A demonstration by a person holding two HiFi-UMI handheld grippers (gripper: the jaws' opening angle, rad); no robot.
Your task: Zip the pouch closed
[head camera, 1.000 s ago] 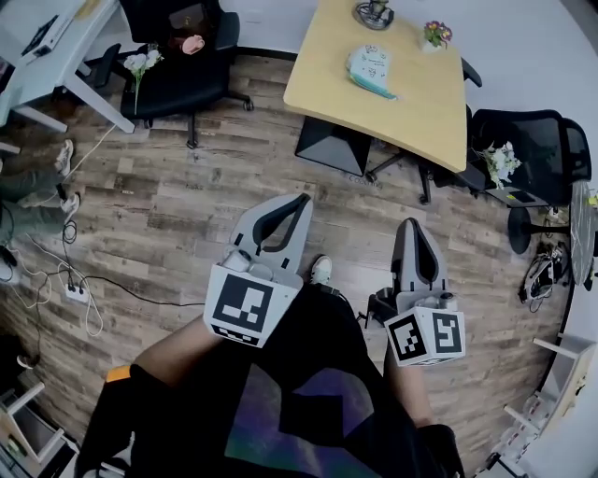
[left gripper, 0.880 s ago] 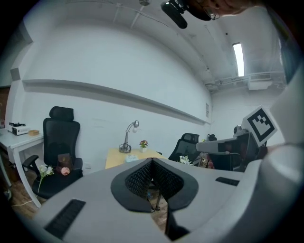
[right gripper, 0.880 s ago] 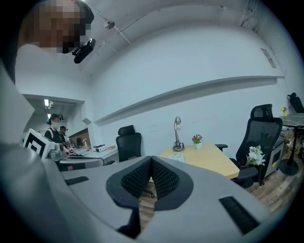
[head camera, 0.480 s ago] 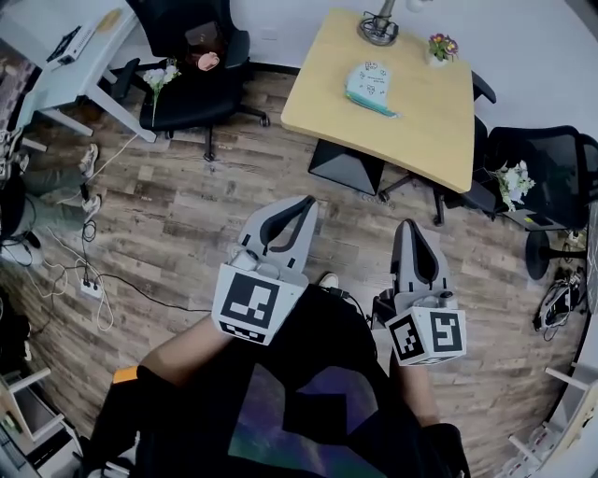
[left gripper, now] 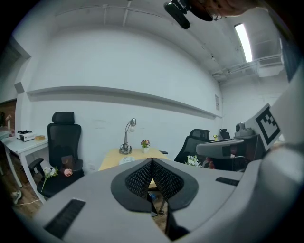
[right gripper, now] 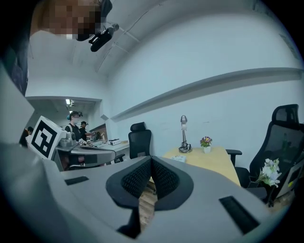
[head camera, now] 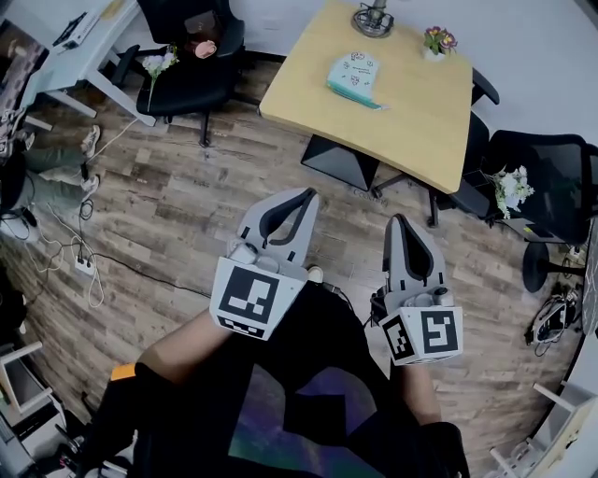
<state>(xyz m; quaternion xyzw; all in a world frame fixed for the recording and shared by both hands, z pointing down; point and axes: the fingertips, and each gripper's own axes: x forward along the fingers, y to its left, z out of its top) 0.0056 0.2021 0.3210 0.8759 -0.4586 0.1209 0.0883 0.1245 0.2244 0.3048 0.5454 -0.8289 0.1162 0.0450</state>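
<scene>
A pale blue patterned pouch (head camera: 353, 75) lies on the yellow table (head camera: 411, 117) across the room, far beyond both grippers. It shows small past the jaws in the left gripper view (left gripper: 126, 160) and the right gripper view (right gripper: 178, 158). My left gripper (head camera: 306, 193) is held out over the wooden floor, shut with nothing between its pads. My right gripper (head camera: 397, 220) is beside it, also shut and empty. Both point toward the table. In their own views the left gripper (left gripper: 152, 160) and the right gripper (right gripper: 151, 157) show pads pressed together.
A desk lamp base (head camera: 372, 19) and a small flower pot (head camera: 434, 39) stand at the table's far edge. Black office chairs sit at the left (head camera: 192, 70) and right (head camera: 537, 168). A white desk (head camera: 65, 47), someone's legs (head camera: 47, 177) and floor cables (head camera: 79, 266) are at the left.
Both grippers have moved forward across the floor toward the table, staying shut. The table and pouch have shifted left in the head view.
</scene>
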